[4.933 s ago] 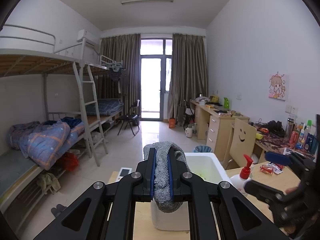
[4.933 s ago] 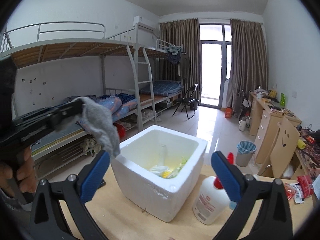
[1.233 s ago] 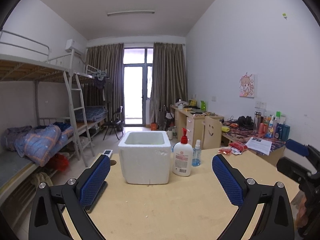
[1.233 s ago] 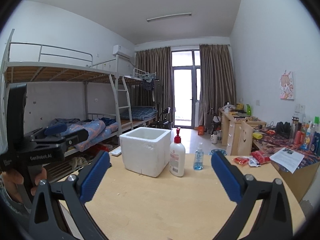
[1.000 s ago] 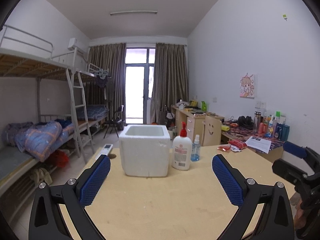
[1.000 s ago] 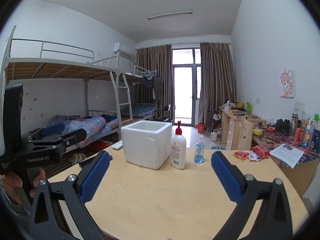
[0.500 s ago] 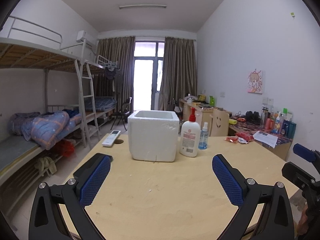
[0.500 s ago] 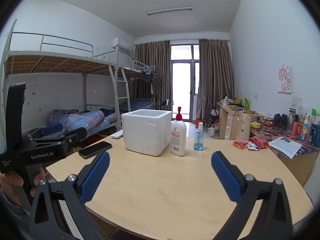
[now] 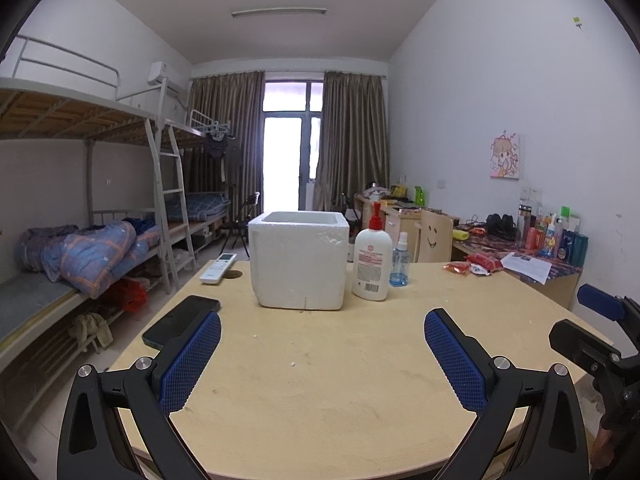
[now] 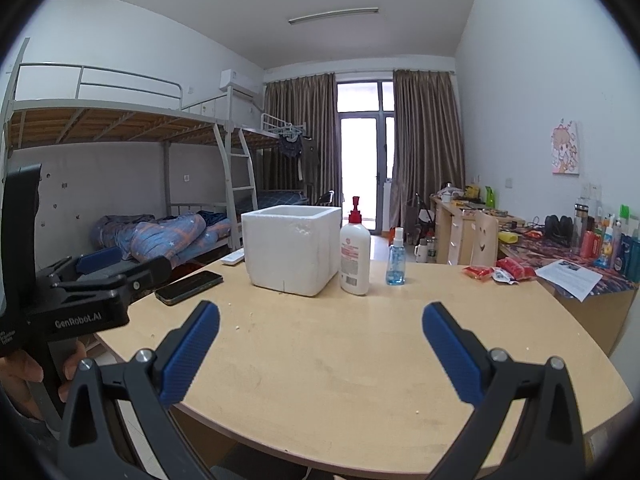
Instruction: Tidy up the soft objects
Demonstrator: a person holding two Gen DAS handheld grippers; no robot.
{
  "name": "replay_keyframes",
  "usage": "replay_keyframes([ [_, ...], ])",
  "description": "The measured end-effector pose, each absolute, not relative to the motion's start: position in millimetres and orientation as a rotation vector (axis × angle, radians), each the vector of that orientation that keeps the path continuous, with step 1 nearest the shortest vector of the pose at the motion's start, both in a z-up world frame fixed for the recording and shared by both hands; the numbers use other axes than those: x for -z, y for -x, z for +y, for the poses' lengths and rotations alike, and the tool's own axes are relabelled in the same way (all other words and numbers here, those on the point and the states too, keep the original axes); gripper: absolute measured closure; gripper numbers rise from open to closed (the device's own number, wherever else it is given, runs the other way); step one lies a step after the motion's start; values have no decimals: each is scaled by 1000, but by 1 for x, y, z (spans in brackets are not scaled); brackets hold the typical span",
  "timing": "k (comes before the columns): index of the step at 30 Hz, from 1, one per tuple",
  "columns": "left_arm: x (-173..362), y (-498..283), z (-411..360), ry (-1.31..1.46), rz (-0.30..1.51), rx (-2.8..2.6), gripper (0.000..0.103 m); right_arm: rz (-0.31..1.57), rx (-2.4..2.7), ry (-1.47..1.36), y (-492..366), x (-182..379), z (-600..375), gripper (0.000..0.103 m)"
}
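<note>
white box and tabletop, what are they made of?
White box: looks like foam, matte; thick walls, crumbly pitted edges. Table: pale wood-look board, smooth with a low sheen; faint grain shows, so whether it is solid wood or laminate stays open.

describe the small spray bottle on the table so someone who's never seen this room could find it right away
On the round wooden table, find the white foam box. Right of it stands a white pump bottle with a red top, then the spray bottle. It is the shorter, clear one, with blue liquid inside.
</note>
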State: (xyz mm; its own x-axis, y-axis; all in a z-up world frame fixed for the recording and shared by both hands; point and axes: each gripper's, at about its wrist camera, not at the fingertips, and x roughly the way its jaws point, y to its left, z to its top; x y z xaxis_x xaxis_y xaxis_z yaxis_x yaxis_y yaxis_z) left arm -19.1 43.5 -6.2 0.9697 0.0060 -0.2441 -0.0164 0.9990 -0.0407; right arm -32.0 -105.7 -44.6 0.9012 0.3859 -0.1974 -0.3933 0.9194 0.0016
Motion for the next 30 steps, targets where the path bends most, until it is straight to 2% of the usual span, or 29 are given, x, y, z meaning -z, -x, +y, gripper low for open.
replay_keyframes([
  [30,7,21,39,43,248,-2,1,219,-429,29,28,48,-103,1],
])
